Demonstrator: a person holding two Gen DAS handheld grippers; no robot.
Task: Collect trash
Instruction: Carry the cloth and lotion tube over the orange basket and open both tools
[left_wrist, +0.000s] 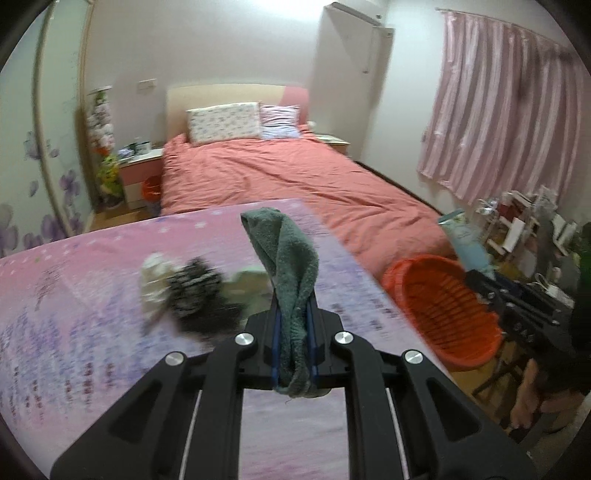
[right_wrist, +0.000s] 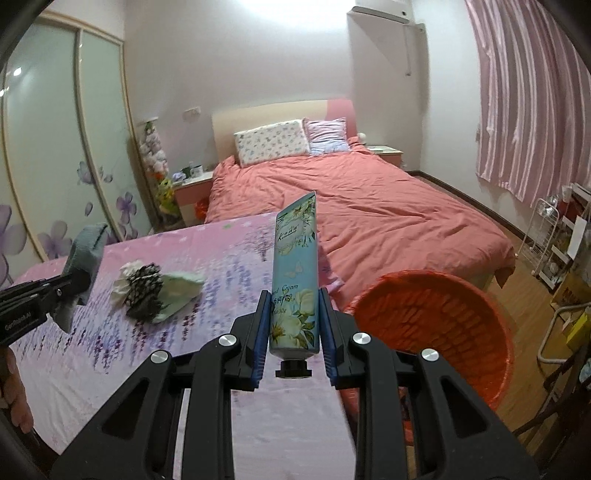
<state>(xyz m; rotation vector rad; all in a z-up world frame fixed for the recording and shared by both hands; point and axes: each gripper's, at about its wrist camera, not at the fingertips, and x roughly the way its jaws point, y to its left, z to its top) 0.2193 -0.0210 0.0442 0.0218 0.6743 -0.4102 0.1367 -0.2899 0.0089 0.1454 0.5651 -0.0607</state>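
The left tool (left_wrist: 293, 325) is tilting downward above the desk (left_wrist: 92, 295), pinching a green cloth (left_wrist: 291, 266) that is sticking up between its fingers. The right tool (right_wrist: 293, 325) is angling down beside it, clamping a hand cream tube (right_wrist: 295, 280) upright, just beside the orange basket (right_wrist: 443, 325).

Crumpled litter (right_wrist: 155, 291) blocks mid-table (right_wrist: 236, 406) — near side clear.

A bedroom — coral-covered bed (right_wrist: 354, 206), pink striped curtains (right_wrist: 532, 92), floral sliding wardrobe (right_wrist: 55, 147), seemingly wooden floor (right_wrist: 524, 280).
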